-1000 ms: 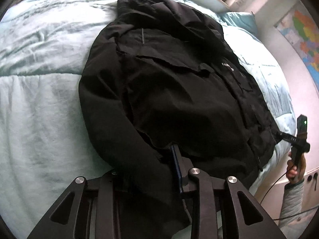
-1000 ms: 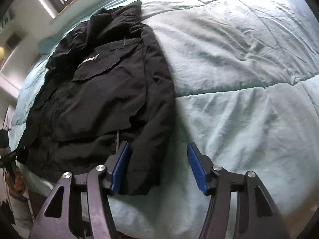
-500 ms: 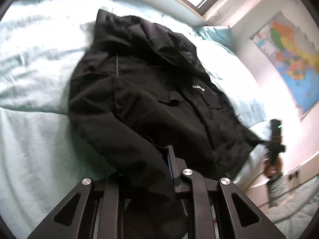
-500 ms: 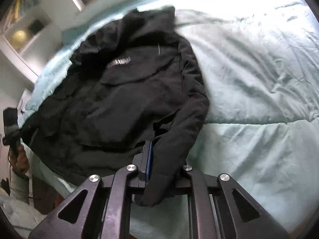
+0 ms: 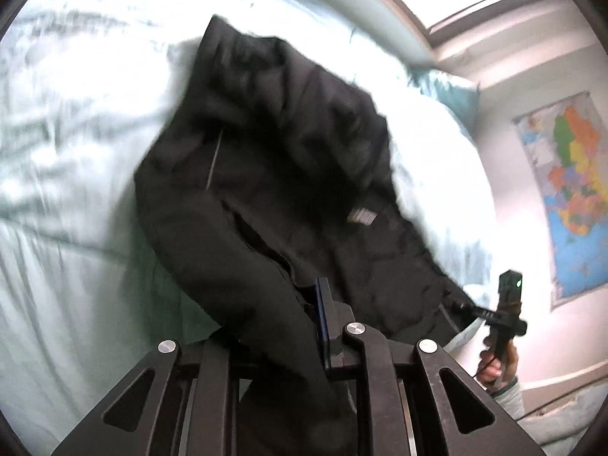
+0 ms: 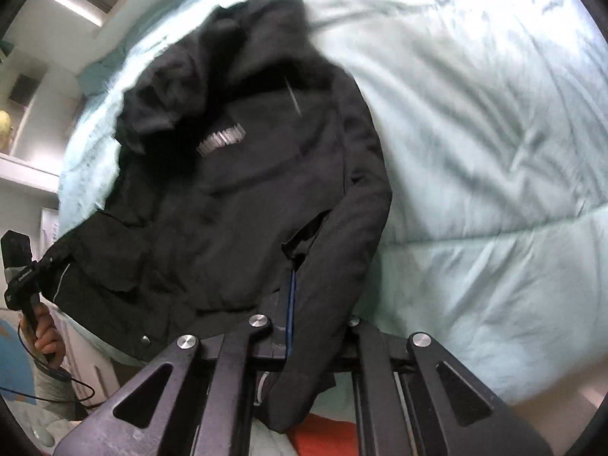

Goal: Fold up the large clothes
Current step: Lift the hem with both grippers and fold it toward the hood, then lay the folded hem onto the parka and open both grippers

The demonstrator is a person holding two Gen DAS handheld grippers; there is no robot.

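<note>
The left tongs (image 5: 288, 326) are pinching one sleeve of the black jacket (image 5: 288, 174), which lies spread on the pale blue bed (image 5: 64, 197), hood toward the window. The right tongs (image 6: 315, 319) have just clamped onto the other sleeve, its cuff hanging below.

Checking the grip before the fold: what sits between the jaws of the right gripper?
A sleeve of the black jacket, clamped in the right gripper; the right wrist view shows it.
</note>
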